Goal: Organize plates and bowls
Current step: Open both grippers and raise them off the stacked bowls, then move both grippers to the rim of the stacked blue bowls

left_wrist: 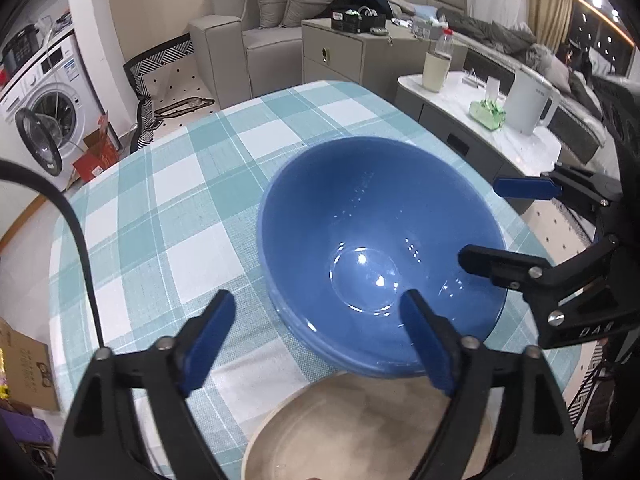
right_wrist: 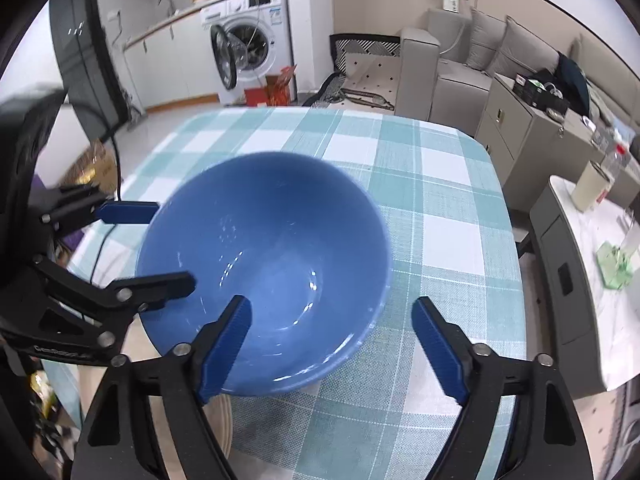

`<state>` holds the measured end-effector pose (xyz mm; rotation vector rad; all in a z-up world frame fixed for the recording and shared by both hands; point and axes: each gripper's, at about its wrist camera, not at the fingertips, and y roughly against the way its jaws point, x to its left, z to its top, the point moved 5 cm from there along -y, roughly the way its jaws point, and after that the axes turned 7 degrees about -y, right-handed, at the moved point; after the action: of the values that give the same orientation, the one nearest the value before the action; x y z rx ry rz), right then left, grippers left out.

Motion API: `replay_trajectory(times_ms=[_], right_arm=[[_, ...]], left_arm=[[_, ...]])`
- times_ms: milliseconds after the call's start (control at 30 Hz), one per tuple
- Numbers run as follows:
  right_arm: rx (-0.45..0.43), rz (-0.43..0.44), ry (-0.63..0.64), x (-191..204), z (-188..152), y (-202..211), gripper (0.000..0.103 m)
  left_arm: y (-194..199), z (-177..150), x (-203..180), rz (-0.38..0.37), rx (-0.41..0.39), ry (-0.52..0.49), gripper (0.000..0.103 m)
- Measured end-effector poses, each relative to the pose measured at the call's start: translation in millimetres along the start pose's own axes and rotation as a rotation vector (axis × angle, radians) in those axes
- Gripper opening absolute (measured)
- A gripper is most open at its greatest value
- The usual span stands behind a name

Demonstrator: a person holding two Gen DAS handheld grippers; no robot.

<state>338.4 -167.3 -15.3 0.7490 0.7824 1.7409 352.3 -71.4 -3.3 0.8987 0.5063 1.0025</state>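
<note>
While both tools hang over the checked tablecloth (left_wrist: 168,184), the blue bowl (left_wrist: 380,240) sits upright near the table's near edge, and it looks to be nested on another blue bowl, going by the doubled rim line low on its side, though the fisheye makes that hard to swear to. Left gripper (left_wrist: 320,344): jaws spread wide, one finger over the bowl's near rim, the other out over cloth, nothing pinched. Right gripper (right_wrist: 336,348): same story, jaws apart, one blue pad hanging inside the bowl's rim, the other outside over the cloth, no squeeze on the wall. So the bowl is free, resting on its own weight.

Tucked under the bowl's near side is a beige plate (left_wrist: 360,432), and the bowl's base seems to overlap its rim. That's the worry: if the bowl is perched partly on that plate edge, it could rock or slide when either tool pulls away and a finger clips the rim. With fingers straddling the wall on both sides, a careless lift drags the bowl along, and the table edge is close.
</note>
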Motion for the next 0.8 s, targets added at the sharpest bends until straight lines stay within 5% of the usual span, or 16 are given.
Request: replay_trajectory(times_ms=[333,800], right_arm=[[-0.033,0.109,-0.109,-19,-6,9,0.100],[-0.025,0.103,-0.128,-25,-9,-1,0.102]], left_arm=[[4,-9,28,-0.034,-0.042,0.155,0.103],[-12,-4,22,-0.048,-0.030,0.126,0.103]])
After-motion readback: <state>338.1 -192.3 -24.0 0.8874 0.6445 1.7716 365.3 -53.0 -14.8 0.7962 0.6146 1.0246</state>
